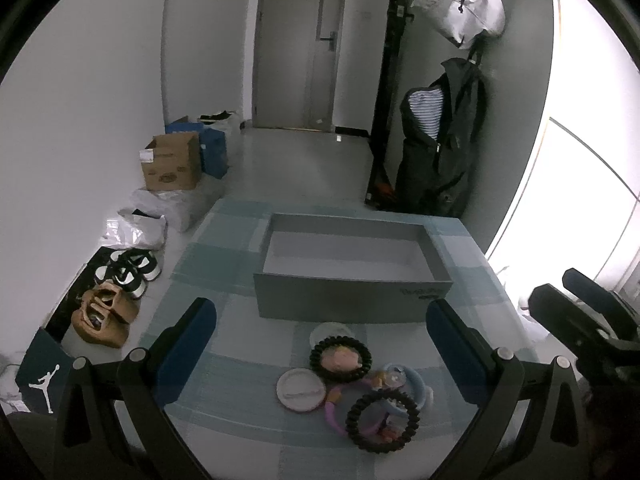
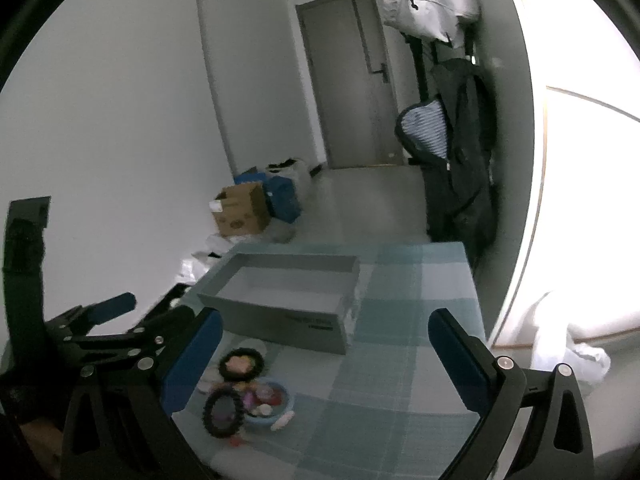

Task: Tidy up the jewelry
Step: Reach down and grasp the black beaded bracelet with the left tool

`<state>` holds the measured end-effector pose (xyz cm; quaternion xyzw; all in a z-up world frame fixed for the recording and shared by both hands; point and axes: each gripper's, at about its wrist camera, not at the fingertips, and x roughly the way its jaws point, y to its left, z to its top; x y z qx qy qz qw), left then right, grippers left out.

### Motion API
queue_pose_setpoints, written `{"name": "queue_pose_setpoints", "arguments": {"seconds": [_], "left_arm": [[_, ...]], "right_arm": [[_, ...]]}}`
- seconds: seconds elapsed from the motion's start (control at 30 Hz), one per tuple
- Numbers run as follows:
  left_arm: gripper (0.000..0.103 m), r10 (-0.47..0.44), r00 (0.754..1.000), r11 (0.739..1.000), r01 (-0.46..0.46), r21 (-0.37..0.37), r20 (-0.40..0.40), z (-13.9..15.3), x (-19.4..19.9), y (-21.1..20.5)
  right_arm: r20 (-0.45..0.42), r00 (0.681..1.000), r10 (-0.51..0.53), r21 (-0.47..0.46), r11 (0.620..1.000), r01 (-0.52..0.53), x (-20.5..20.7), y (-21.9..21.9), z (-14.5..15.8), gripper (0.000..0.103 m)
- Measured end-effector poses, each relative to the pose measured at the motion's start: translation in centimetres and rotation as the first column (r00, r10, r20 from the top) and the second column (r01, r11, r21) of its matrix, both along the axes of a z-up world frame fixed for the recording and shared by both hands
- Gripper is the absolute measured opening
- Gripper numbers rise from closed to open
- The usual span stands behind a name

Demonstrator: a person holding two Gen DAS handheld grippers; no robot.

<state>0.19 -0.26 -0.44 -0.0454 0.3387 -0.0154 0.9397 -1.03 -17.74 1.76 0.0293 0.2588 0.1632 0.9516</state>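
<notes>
Jewelry lay heaped on the checked tablecloth, just in front of the open grey box; two black spiral rings and a white disc stood out, the rest blurred. Left gripper and right gripper both hovered spread wide, holding nothing. Shoes and a cardboard carton sat on the floor beside.

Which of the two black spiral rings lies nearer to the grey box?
The black ring with a pink piece inside it. It lies just before the grey box; the other black ring lies further back, over the purple and blue pieces.
</notes>
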Motion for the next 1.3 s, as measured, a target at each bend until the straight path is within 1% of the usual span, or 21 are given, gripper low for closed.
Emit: {"name": "queue_pose_setpoints", "arguments": {"seconds": [0.07,0.17,0.23,0.3,0.4,0.47,0.53,0.57,0.73,0.87,0.93,1.03,1.1,1.13,1.2,1.3], "left_arm": [[0.102,-0.018,0.999,1.000,0.018,0.004,-0.038,-0.2,-0.1,0.0],[0.102,-0.057,0.994,0.998,0.055,-0.024,-0.091,-0.7,-0.3,0.1],[0.102,-0.075,0.992,0.997,0.072,-0.030,-0.100,-1.4,-0.6,0.0],[0.102,-0.096,0.983,0.995,0.092,-0.033,-0.154,-2.2,-0.8,-0.2],[0.102,-0.120,0.969,0.993,0.121,-0.011,-0.218,-3.0,-0.9,-0.7],[0.102,-0.135,0.960,0.990,0.141,0.006,-0.247,-3.6,-0.7,-1.2],[0.102,-0.152,0.949,0.988,0.155,-0.009,-0.276,-4.0,-0.7,-1.5],[0.102,-0.151,0.945,0.987,0.158,0.001,-0.289,-4.2,-0.5,-1.6],[0.102,-0.166,0.948,0.986,0.163,-0.034,-0.270,-4.6,-0.8,-1.9],[0.101,-0.164,0.953,0.986,0.167,-0.013,-0.255,-4.7,-1.2,-2.2],[0.101,-0.166,0.954,0.984,0.176,0.015,-0.249,-4.8,-1.3,-2.6],[0.100,-0.153,0.956,0.977,0.185,0.107,-0.251,-5.3,-1.2,-3.4],[0.084,-0.156,0.952,0.970,0.199,0.141,-0.265,-5.7,-0.9,-3.6],[0.074,-0.155,0.949,0.968,0.202,0.150,-0.275,-5.9,-0.7,-3.6],[0.073,-0.158,0.943,0.964,0.211,0.159,-0.293,-6.2,-0.6,-3.7],[0.063,-0.165,0.944,0.967,0.212,0.141,-0.285,-5.8,-0.7,-3.5]], "right_arm": [[-0.005,1.000,-0.012,-0.020,1.000,0.012,0.1,0.1,-0.1,0.103],[-0.023,0.999,-0.033,-0.032,0.999,0.033,0.6,-0.2,-0.3,0.103],[-0.037,0.998,-0.049,-0.024,0.999,0.048,0.9,-0.6,-0.3,0.103],[-0.049,0.997,-0.062,-0.004,0.998,0.061,1.1,-1.1,-0.3,0.103],[-0.065,0.994,-0.086,0.008,0.996,0.086,1.6,-1.7,-0.3,0.103],[-0.078,0.992,-0.098,0.015,0.995,0.099,1.8,-2.1,-0.3,0.103],[-0.091,0.990,-0.106,0.015,0.994,0.108,2.0,-2.2,-0.4,0.103],[-0.095,0.990,-0.107,0.017,0.994,0.109,2.1,-2.3,-0.4,0.103],[-0.119,0.987,-0.107,0.019,0.994,0.110,2.6,-2.7,-0.6,0.103],[-0.141,0.985,-0.099,0.018,0.995,0.102,3.0,-2.8,-1.0,0.103],[-0.152,0.984,-0.096,0.023,0.995,0.101,3.2,-2.9,-1.1,0.103],[-0.163,0.982,-0.093,0.035,0.994,0.100,3.4,-3.0,-1.2,0.103],[-0.163,0.982,-0.092,0.039,0.994,0.100,3.4,-3.1,-1.2,0.103],[-0.162,0.983,-0.091,0.039,0.994,0.099,3.3,-3.1,-1.2,0.103],[-0.158,0.983,-0.088,0.035,0.995,0.095,3.2,-3.0,-1.2,0.103],[-0.154,0.984,-0.089,0.024,0.995,0.094,3.1,-2.9,-1.2,0.103]]}}
